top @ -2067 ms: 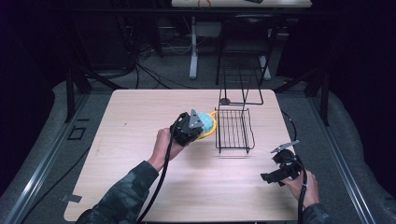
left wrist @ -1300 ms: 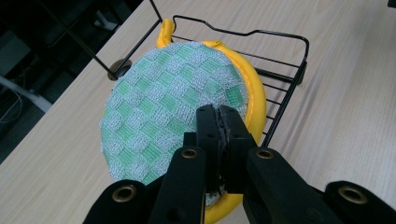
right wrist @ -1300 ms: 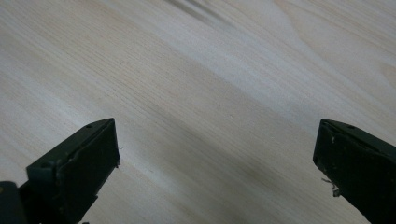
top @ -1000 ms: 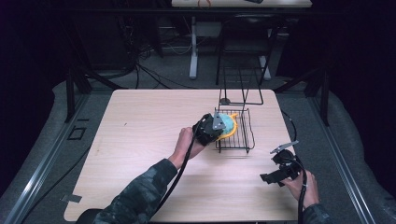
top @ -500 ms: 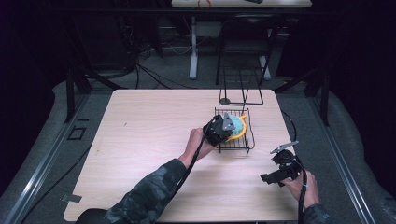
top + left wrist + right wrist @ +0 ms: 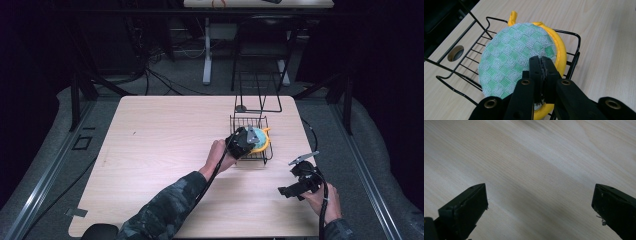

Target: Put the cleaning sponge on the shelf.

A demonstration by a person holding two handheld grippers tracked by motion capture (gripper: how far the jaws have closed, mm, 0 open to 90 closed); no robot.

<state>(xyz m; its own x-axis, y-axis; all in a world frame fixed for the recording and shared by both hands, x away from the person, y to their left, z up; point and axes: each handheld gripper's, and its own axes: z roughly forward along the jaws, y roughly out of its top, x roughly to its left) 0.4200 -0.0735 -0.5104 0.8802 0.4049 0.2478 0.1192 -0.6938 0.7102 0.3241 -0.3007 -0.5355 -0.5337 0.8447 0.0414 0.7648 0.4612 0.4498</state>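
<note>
the left gripper [image 6: 541, 65] is pinching the rim of the round green and yellow pad [image 6: 516, 60], which is lying inside the wire basket [image 6: 574, 60]. the right gripper [image 6: 539, 202] is hovering spread over bare table [image 6: 536, 157].

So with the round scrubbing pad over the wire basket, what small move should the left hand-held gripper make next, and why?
Probably lower it slightly, then open. The left hand-held gripper is shut on the edge of the scrubbing pad, which sits tilted over the wire basket; whether it rests on the bottom wires is unclear. The right hand-held gripper is open over bare table.
</note>
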